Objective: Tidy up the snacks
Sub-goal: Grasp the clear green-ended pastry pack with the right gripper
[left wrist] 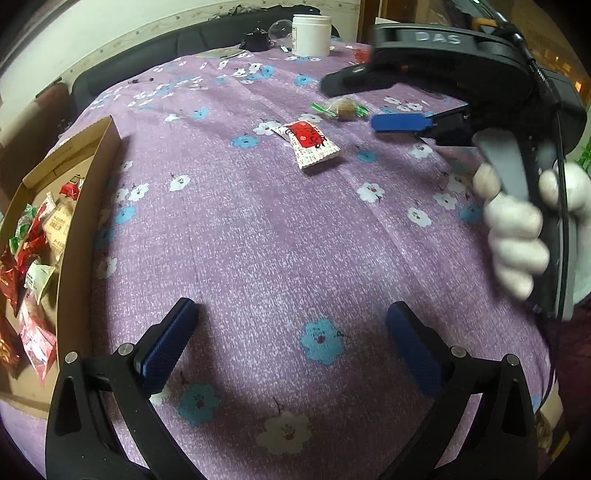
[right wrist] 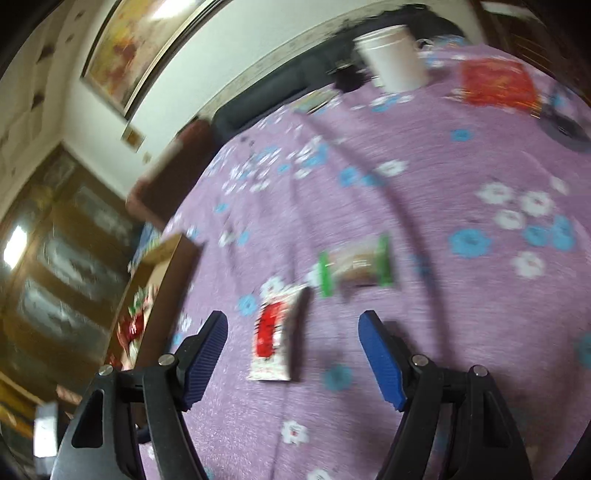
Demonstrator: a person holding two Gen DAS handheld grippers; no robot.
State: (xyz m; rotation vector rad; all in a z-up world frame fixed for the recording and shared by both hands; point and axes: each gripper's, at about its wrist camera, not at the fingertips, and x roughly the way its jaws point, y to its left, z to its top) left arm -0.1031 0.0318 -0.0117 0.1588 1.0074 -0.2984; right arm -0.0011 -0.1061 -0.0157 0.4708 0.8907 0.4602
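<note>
A red-and-white snack packet (left wrist: 314, 144) and a brown snack with green wrapper ends (left wrist: 341, 109) lie on the purple flowered tablecloth (left wrist: 258, 240). At the left stands an open cardboard box (left wrist: 96, 177) holding several wrapped snacks (left wrist: 33, 236). My left gripper (left wrist: 291, 308) hangs open over bare cloth with nothing between its fingers. In the right wrist view my right gripper (right wrist: 293, 321) is open; the red-and-white packet (right wrist: 273, 332) lies between its fingers, untouched. The green-ended snack (right wrist: 356, 266) lies just beyond. A gloved hand (left wrist: 517, 236) holds the right gripper; its blue pad (left wrist: 399, 122) shows.
A white jar (left wrist: 311, 35) and a small black object (left wrist: 256, 40) stand at the table's far edge, before a dark sofa. A red packet (right wrist: 495, 83) and a dark ring (right wrist: 565, 129) lie at the far right. The box (right wrist: 173, 266) sits left of the right gripper.
</note>
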